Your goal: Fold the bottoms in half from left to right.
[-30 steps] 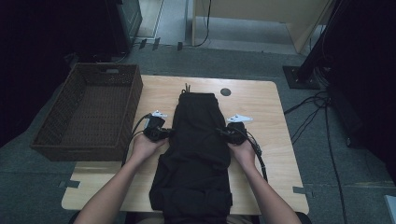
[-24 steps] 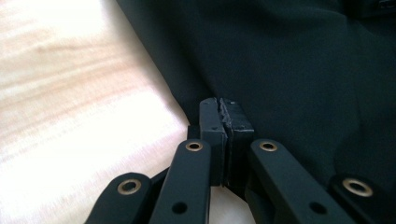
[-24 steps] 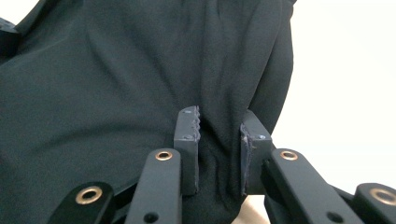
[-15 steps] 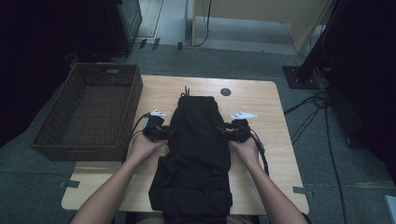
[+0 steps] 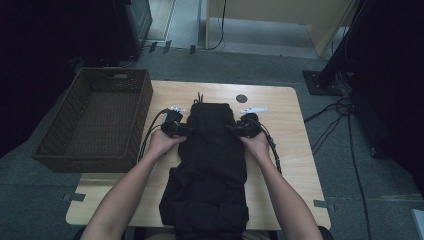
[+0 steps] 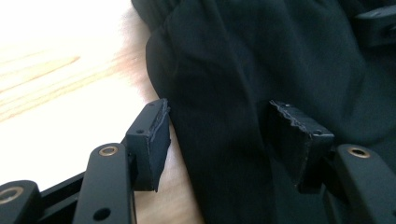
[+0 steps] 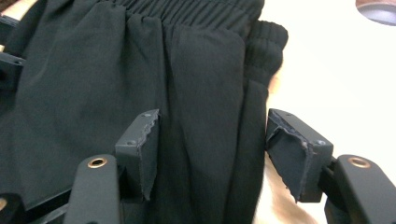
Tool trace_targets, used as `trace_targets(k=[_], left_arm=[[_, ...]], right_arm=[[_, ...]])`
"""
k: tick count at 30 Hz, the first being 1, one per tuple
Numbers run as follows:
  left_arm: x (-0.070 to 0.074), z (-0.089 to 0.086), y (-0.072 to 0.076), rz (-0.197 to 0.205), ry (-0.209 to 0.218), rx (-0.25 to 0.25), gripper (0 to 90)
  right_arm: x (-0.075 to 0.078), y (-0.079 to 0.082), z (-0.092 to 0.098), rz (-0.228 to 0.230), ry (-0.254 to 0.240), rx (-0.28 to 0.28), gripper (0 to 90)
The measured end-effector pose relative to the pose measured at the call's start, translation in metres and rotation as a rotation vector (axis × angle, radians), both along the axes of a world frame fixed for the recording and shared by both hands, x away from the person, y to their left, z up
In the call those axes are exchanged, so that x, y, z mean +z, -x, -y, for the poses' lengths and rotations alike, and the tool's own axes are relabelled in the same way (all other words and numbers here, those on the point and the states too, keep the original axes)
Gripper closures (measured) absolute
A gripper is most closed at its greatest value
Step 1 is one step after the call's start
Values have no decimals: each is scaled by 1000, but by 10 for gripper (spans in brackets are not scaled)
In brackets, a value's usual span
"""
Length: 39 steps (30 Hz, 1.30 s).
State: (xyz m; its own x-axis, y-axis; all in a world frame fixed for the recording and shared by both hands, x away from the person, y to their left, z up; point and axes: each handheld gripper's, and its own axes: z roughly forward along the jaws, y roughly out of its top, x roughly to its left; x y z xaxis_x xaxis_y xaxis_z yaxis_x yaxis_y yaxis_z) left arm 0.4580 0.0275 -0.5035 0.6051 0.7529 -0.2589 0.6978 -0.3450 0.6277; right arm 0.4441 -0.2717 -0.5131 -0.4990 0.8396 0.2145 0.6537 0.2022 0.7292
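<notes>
The black fabric trousers with an elastic waistband [image 5: 210, 165] lie lengthwise along the middle of the light wooden table [image 5: 285, 145], waistband at the far end. The left gripper [image 5: 187, 131] sits at the garment's left edge, the right gripper [image 5: 231, 129] at its right edge. Both sets of jaws have just been opening and stand apart, with folds of cloth between them but unclamped. A brown wicker basket [image 5: 95, 120] stands left of the table.
</notes>
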Motion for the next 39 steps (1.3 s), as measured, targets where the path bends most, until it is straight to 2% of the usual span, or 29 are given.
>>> trace_targets(k=[3,7,8,9,10,12,13,15,16,17,18,19,20,22,24,25,26,27,28,29,31,34,38,39], left_arm=[[-1,3,-2,5,6,-5,399],[-1,7,-3,25,-7,-11,421],[-1,7,-3,25,-7,-11,451],[-2,7,-3,24,1,-20,531],[-3,8,-3,25,6,-21,567],[-3,8,-3,26,2,-25,736],[-4,9,-4,23,1,-23,781],[-4,8,-8,10,-1,-21,865],[-4,8,-8,10,-1,-21,875],[-3,7,-12,-4,2,-6,875],[3,6,-18,-6,11,18,883],[3,6,-18,-6,11,18,884],[15,5,-27,3,34,44,884],[33,6,-37,27,40,50,883],[55,8,-46,97,55,70,882],[67,7,-49,141,72,89,882],[76,6,-51,177,91,101,881],[82,4,-53,188,108,104,880],[85,2,-54,178,120,100,879],[86,-1,-54,168,128,95,879],[85,-5,-48,160,140,83,879],[80,-10,-32,157,142,54,879],[75,-14,-7,150,137,17,878],[75,-14,-7,150,137,17,878]], right_arm=[[-3,-5,-7,-5,18,6,372],[-5,-5,-11,29,38,-11,411],[-5,-5,-11,29,38,-11,411],[-7,-3,-12,59,39,-22,494],[-8,-3,-13,72,41,-24,515],[-8,-2,-15,80,52,-16,630],[-9,-2,-15,84,51,-12,671],[-8,-4,-15,50,19,-10,783],[-8,-4,-15,50,19,-10,783],[-7,-6,-13,23,-1,-6,821],[-2,-16,-10,-60,-56,-32,853],[0,-20,-8,-77,-59,-32,855],[5,-26,-6,-95,-69,-35,857],[20,-38,-3,-99,-92,-57,862],[45,-51,-3,-65,-98,-60,862],[60,-56,-4,-25,-92,-59,862],[75,-59,-6,37,-96,-61,861],[89,-61,-7,98,-96,-68,860],[99,-62,-8,130,-102,-80,859],[105,-63,-8,135,-108,-87,857],[107,-62,-10,103,-107,-82,856],[97,-48,-13,101,-76,-47,856],[89,-23,-12,95,-89,-25,849],[89,-23,-12,95,-89,-25,849]])
